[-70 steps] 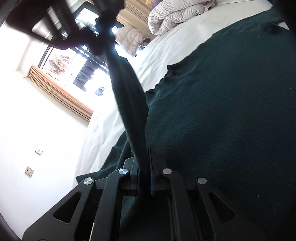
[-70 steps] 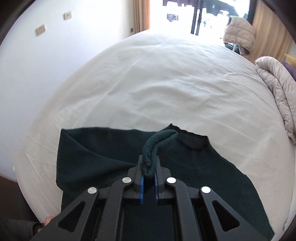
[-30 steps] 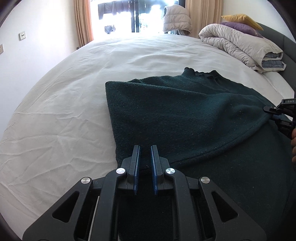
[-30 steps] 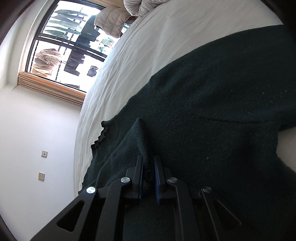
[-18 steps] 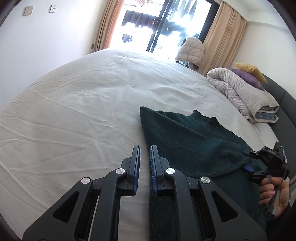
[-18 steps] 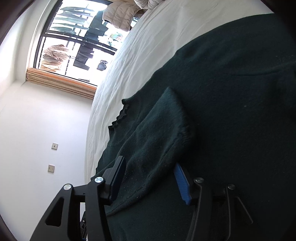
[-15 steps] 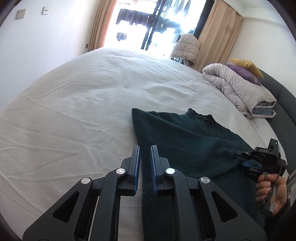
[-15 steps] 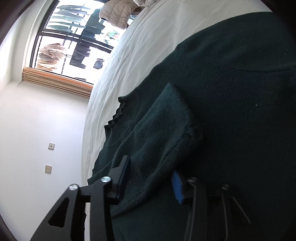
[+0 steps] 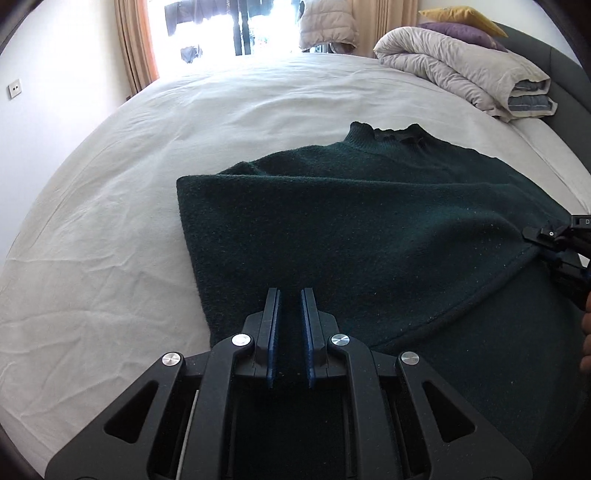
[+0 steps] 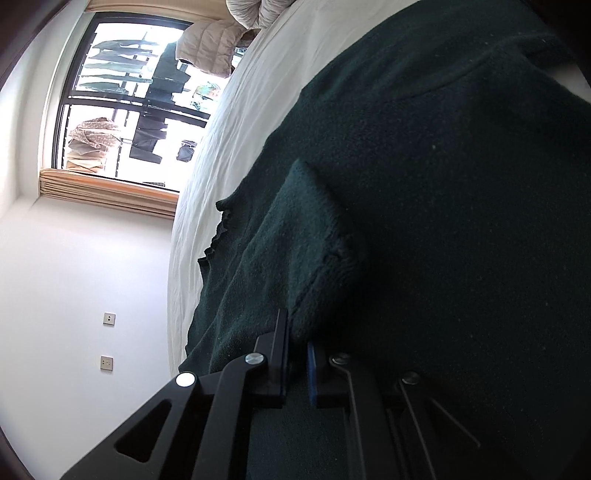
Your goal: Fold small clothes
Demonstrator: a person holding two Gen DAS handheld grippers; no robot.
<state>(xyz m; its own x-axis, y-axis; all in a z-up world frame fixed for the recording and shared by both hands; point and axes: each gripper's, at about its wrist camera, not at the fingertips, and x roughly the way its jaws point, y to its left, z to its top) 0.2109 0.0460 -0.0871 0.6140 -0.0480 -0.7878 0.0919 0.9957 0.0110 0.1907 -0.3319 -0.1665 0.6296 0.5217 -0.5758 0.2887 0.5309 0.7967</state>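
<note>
Daylit bed (image 9: 155, 192) is carrying the sweater (image 9: 369, 229), lying center frame, its sleeve (image 10: 280, 251) folded inward, likely narrowing it. Left gripper (image 9: 290, 332) is nearly closed, hovering at the hem, gripping nothing visible. Right gripper (image 10: 297, 354), jaws just closing, is pinching the sleeve edge. Only the left view is showing the collar (image 9: 384, 134) and duvet (image 9: 461, 70).

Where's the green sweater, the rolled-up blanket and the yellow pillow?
green sweater (image 9: 369, 236), left wrist view, middle of the folded-over front.
rolled-up blanket (image 9: 454, 70), left wrist view, top of the roll.
yellow pillow (image 9: 458, 16), left wrist view, its upper face.
</note>
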